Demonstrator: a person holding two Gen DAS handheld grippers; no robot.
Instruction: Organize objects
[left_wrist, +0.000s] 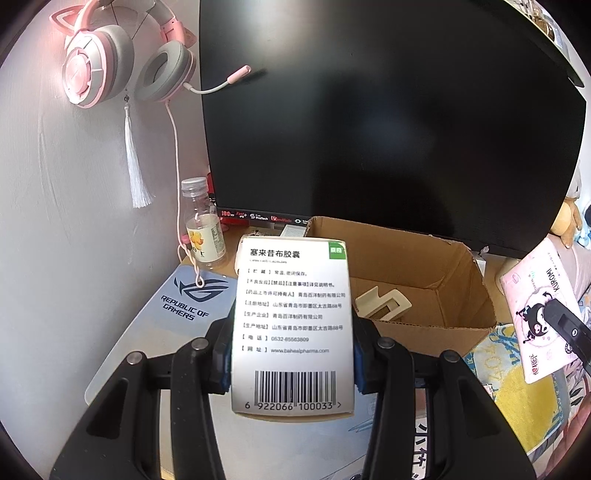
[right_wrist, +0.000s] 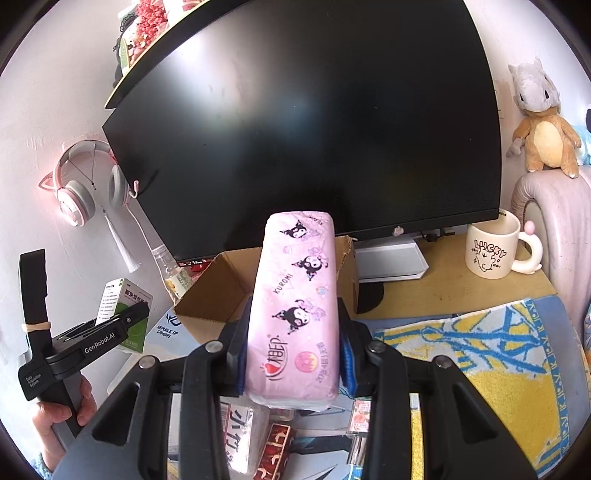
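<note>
My left gripper (left_wrist: 291, 354) is shut on a white medicine box (left_wrist: 293, 325) with a barcode and holds it upright just in front of the open cardboard box (left_wrist: 424, 258). A cream plastic clip (left_wrist: 384, 301) lies inside the cardboard box. My right gripper (right_wrist: 293, 354) is shut on a pink Kuromi tissue pack (right_wrist: 295, 306), held above the desk in front of the cardboard box (right_wrist: 218, 291). The left gripper (right_wrist: 107, 334) with the medicine box (right_wrist: 125, 306) shows at the left of the right wrist view. The tissue pack (left_wrist: 535, 302) shows at the right of the left wrist view.
A black monitor (left_wrist: 388, 110) stands right behind the cardboard box. A small bottle (left_wrist: 203, 225) and pink headphones (left_wrist: 110, 59) are at the left wall. A white mug (right_wrist: 491, 251) stands at the right on the desk. A yellow-blue towel (right_wrist: 498, 362) and several small packs (right_wrist: 273, 450) lie in front.
</note>
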